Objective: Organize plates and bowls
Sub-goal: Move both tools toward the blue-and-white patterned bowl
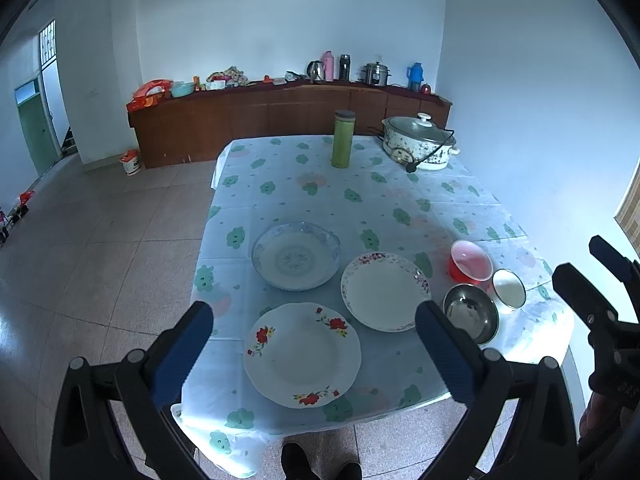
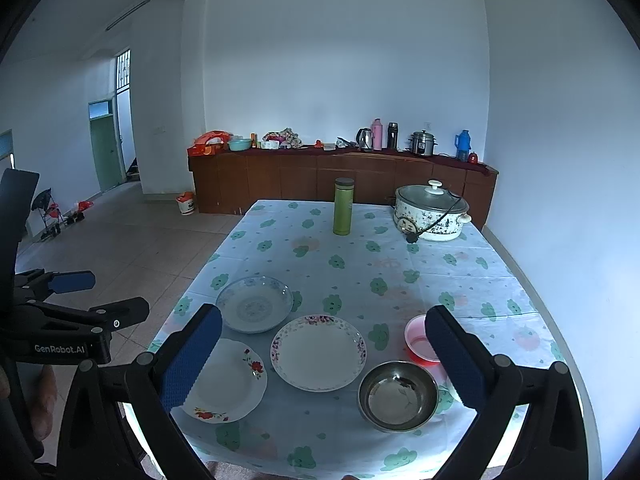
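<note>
- Blue ribbed pads line both pairs of fingers; the left gripper and right gripper are each spread wide and carry nothing, hovering above the near edge of the desk.
- Beneath the left fingers lies the red-flowered plate, flat and separate, the likely first pick.
- Just beyond it sit the purple-rimmed plate and the blue patterned bowl, close together but unstacked.
- Under the right fingers rests the steel bowl; the red bowl and small white bowl stand beside it.
- Judgement: nothing is nested yet; each gripper is stationed over its own group, plates left, bowls right.
- Far end: green flask and lidded electric pot, well apart from the crockery.
</note>
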Tool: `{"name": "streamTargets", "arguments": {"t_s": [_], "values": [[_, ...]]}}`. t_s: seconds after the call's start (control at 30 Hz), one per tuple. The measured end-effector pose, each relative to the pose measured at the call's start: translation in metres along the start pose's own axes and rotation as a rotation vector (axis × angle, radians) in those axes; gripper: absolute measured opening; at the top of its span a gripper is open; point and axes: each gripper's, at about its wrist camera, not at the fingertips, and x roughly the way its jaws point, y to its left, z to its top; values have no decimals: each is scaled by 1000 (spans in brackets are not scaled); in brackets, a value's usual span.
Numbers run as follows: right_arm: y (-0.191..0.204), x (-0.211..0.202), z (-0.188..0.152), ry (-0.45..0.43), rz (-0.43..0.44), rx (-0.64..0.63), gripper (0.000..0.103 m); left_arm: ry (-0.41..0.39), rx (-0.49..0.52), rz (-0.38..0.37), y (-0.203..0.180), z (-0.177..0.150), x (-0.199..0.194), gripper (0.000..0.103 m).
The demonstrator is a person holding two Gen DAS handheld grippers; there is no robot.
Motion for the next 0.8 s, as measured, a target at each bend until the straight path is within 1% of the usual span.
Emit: {"name": "streamTargets", "arguments": {"t_s": [0.5, 0.73, 0.8], "values": [[-2, -2, -1, 4, 7, 1, 102, 5, -2, 1, 4, -3, 2, 103], [-9, -1, -3, 6, 21, 2, 102, 13, -10, 19, -2, -8, 6, 103], [-14, 1, -3, 8, 32, 2, 102, 19, -14, 26, -10, -7, 6, 103]]}}
